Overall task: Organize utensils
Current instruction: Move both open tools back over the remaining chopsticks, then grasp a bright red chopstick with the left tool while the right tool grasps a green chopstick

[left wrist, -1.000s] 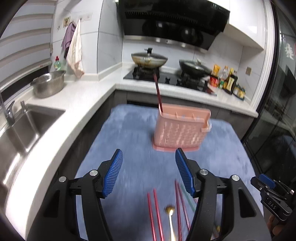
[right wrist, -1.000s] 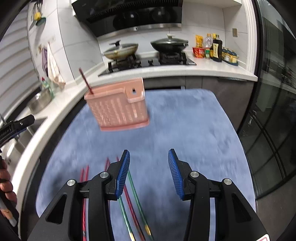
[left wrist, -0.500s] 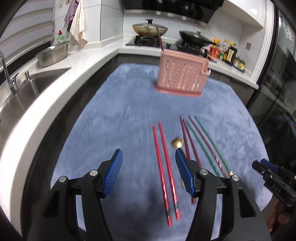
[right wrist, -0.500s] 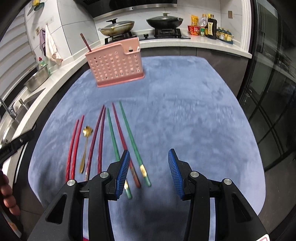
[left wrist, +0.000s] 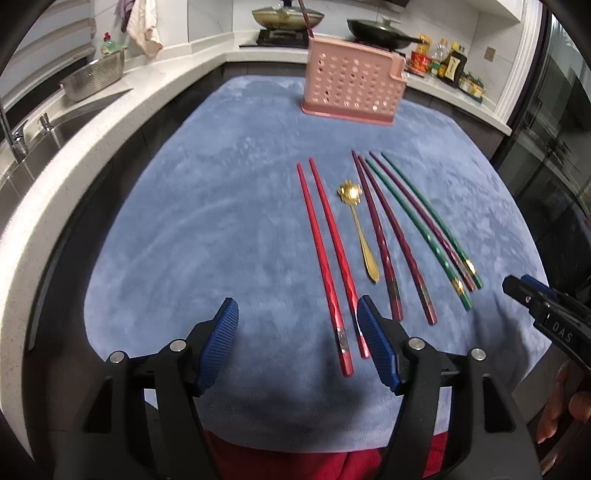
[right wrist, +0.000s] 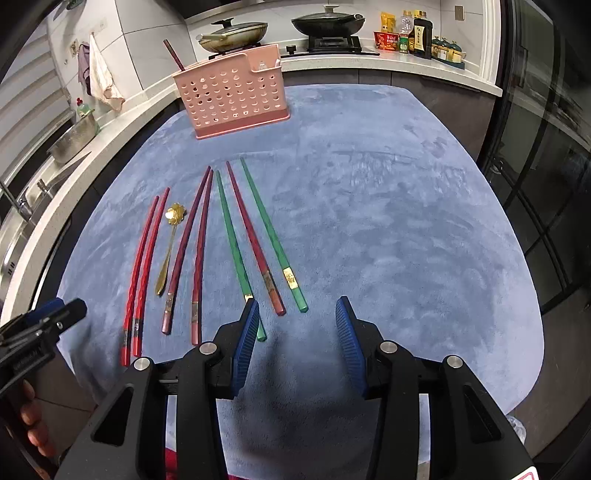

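Observation:
On the blue mat [left wrist: 207, 221] lie two red chopsticks [left wrist: 325, 254], a gold spoon [left wrist: 360, 229], two dark purple chopsticks [left wrist: 388, 240] and two green chopsticks [left wrist: 424, 221] with a maroon one between them. A pink perforated holder [left wrist: 351, 86] stands at the far end with one dark chopstick in it. My left gripper [left wrist: 297, 341] hovers near the red chopsticks' near ends, its jaws opening, nothing between them. My right gripper [right wrist: 295, 341] is open over the mat, just right of the green chopsticks [right wrist: 236, 254], holding nothing.
A white counter with a sink [left wrist: 33, 144] and a steel colander [left wrist: 94, 75] runs along the left. A stove with pans [right wrist: 321, 22] and sauce bottles [right wrist: 417, 35] sits behind the holder. Glass doors [right wrist: 546, 184] stand on the right.
Both grippers came down and toward the near ends of the utensils; the holder now sits farther up in both views. The left jaws stand slightly wider.

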Demonstrator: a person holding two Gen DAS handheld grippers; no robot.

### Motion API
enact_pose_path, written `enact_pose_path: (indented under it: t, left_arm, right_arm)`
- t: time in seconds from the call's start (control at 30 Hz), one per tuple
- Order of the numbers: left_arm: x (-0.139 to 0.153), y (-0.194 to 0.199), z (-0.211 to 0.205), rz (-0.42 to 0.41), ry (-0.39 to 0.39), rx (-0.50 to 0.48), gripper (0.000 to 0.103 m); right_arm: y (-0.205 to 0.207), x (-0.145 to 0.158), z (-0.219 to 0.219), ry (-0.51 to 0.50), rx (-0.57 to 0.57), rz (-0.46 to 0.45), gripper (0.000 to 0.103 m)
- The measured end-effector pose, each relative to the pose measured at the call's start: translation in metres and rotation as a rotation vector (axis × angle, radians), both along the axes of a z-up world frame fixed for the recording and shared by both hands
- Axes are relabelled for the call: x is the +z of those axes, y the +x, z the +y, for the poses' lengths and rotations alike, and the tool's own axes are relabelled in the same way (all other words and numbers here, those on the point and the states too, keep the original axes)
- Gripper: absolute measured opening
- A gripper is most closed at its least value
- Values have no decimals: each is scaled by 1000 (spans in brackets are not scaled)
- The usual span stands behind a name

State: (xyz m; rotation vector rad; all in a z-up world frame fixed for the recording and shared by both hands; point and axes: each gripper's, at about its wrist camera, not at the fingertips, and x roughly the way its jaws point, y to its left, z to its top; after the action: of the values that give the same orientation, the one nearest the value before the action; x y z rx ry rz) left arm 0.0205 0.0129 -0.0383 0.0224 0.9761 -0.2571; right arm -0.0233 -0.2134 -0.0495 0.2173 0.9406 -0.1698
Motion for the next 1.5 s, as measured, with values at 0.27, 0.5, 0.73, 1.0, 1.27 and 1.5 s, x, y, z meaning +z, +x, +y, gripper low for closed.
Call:
enact_pose_path:
  t: [0.27, 0.5, 0.73, 1.0, 1.27, 1.5]
  left_arm:
    - [-24, -1, -11, 83, 41, -30, 64]
    - [-38, 5, -14, 113, 57, -32, 64]
    - [-47, 11, -13, 134, 65, -23, 61]
    - [-47, 15, -13, 117, 84, -20, 49]
    - [-46, 22, -1, 112, 87, 20, 37]
    - [-49, 36, 4, 116, 106, 44, 23]
  right_arm:
    - [3, -4, 3, -1, 9, 13, 43]
    - [7, -8, 4, 8, 12, 29, 43]
    - [10, -11, 5, 11, 14, 36, 43]
    - [13, -13, 4, 16, 14, 42, 43]
    - [17, -16, 0, 15, 3, 39, 43]
    - [33, -19, -8, 1, 11, 27, 38]
